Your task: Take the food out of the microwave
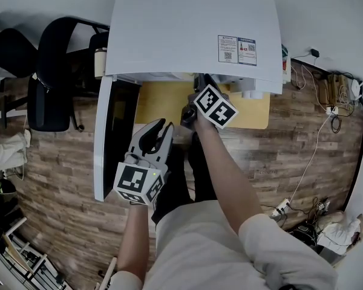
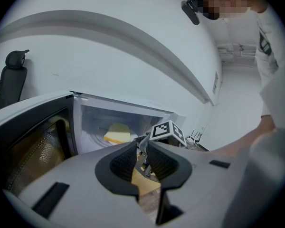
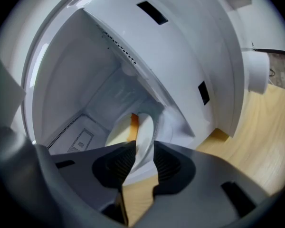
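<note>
1. Microwave: white, stands on a pale wooden table. Its door is swung wide open to the left in the head view.
2. Food: a pale yellow slice, inside the microwave cavity. It lies on a white plate toward the back of the chamber, not yet out.
3. Right gripper: reaches into the cavity mouth, rolled to one side. The plate's near rim sits between its jaws and fills the narrow gap, with white meeting both pads, so it reads as a grip on the rim. The food shows just beyond the jaw tips as an orange-yellow edge on the plate.
4. Left gripper: held back in front of the open door and clear of the microwave, aimed toward the cavity. Jaws a little apart, nothing between them. The right gripper's marker cube shows just above the tips.
5. Surroundings: a black office chair stands left of the microwave, behind the door. Wood-plank floor. Cables trail on the floor at the right.
</note>
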Available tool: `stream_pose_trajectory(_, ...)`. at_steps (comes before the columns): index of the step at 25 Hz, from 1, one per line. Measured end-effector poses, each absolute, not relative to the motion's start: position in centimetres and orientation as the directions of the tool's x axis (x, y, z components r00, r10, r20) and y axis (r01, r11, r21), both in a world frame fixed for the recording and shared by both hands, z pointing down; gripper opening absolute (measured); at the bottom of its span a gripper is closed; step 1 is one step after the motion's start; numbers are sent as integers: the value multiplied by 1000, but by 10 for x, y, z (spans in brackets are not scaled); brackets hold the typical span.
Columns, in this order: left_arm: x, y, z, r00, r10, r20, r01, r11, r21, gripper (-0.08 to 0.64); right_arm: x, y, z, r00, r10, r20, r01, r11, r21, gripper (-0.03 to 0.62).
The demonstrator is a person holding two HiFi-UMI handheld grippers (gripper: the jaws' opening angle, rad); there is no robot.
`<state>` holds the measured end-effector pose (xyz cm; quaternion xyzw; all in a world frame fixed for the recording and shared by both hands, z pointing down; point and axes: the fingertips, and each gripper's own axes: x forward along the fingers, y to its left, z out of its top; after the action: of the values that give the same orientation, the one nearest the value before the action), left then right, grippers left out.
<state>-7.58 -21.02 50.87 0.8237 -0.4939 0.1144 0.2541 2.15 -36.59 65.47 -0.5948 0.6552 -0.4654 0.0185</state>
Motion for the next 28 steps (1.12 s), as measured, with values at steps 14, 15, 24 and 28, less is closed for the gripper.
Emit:
stream_pose_trajectory(14,-78,-206,512,467,-758,456,-883,-370,290,67,19,-368,660,-300,-788,538,-780,-122,-614,77)
stream_pose_trajectory(15,-78,-205,512,467,-757,457,-883,-369,290,67,18,-367,659,-299,-786,541,-785,-120,-608,75)
stream_pose_trajectory(24,-76,-204,508,460,-766,448,-886,-365,285,67,23,-357,660,-305,-776,553,-758,-154,-633,61)
stream_pose_trajectory(28,-75,-202,507,456,-769,448,-888,-363,282,67,24,-352,658,-299,-780,550,-738,-176,-651,61)
